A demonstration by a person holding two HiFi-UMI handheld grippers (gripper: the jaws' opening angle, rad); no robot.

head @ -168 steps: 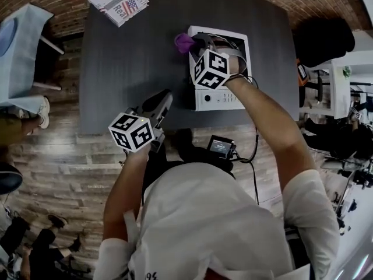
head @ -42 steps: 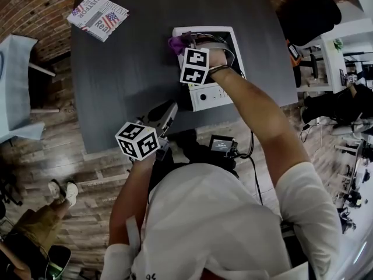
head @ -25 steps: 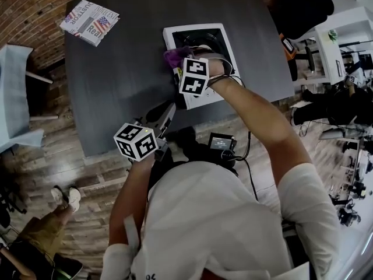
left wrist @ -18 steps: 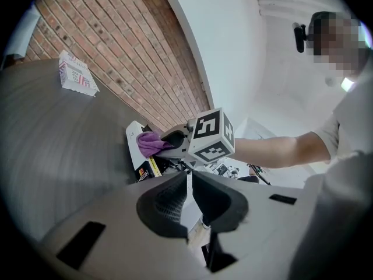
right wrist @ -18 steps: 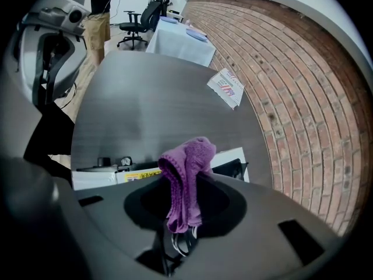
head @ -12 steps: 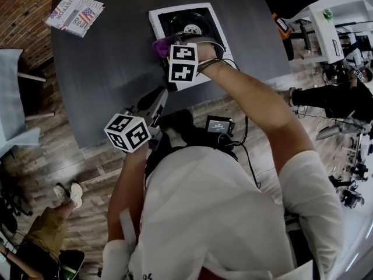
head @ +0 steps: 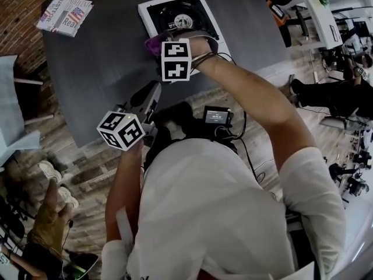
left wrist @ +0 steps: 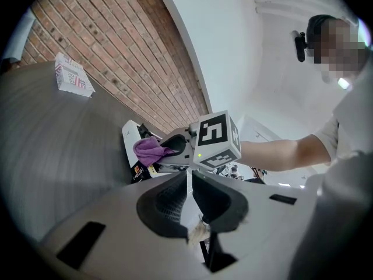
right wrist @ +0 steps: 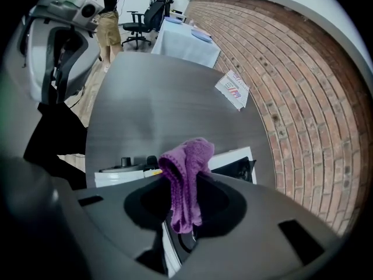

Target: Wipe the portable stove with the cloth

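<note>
Right gripper [head: 159, 43] has its jaws clamped on a purple knitted cloth [right wrist: 186, 177]. One fold bunches above the jaw tips and a tail hangs below them. In the head view the cloth [head: 152, 44] sits at the left front corner of the portable stove [head: 166, 13]; whether it is actually touching the stove is unclear.

Left gripper [left wrist: 189, 185] is held back at the table's near edge, well apart from the stove. Its jaws are drawn to a thin slit with nothing between them.

Risks, as judged:
- The pinch takes only part of the cloth, so a dragging stroke could pull it free.
- The loose knit may snag on the burner [head: 182, 21] or its supports.
- If the cloth rides up, bare jaw tips could scrape the stove top.
- The stove is unbraced and close to the table's front edge, so a firm push toward the body could slide it. The front knobs [right wrist: 125, 162] could also get bumped.

Surface: a dark grey table [head: 99, 57], matte, with a printed booklet [head: 64, 15] at the far left corner.

Room: brick wall [right wrist: 303, 98] and wood plank floor [head: 76, 156]. In the right gripper view there is a second table with a pale cover [right wrist: 186, 42], office chairs and a standing person [right wrist: 108, 16] beyond.
</note>
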